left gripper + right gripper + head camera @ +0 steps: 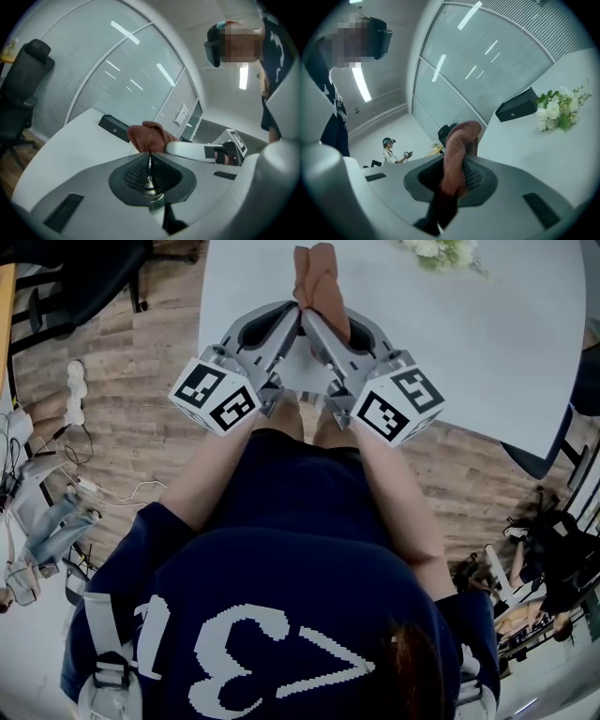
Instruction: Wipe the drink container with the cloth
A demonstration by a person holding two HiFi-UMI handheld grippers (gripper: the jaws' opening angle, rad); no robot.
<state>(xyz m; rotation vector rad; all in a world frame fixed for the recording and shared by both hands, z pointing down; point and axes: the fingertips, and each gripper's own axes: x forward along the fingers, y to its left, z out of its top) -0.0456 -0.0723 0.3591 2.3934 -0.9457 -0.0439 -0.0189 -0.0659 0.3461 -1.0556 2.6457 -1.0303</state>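
Observation:
A rust-brown cloth (319, 277) hangs bunched over the near edge of the white table (487, 343), held between both grippers. My left gripper (297, 309) comes in from the left and is shut, with the cloth (149, 136) coming out right at its tips. My right gripper (308, 315) comes in from the right and is shut on a thick fold of the cloth (457, 159), which fills the gap between its pads and trails back toward the camera. The two sets of tips meet at the cloth. No drink container shows in any view.
White flowers (441, 251) lie at the table's far right (555, 112). A black box (518, 107) stands at the table's far edge (115, 126). An office chair (23, 89) stands left of the table. Cables and gear litter the wooden floor (56, 474).

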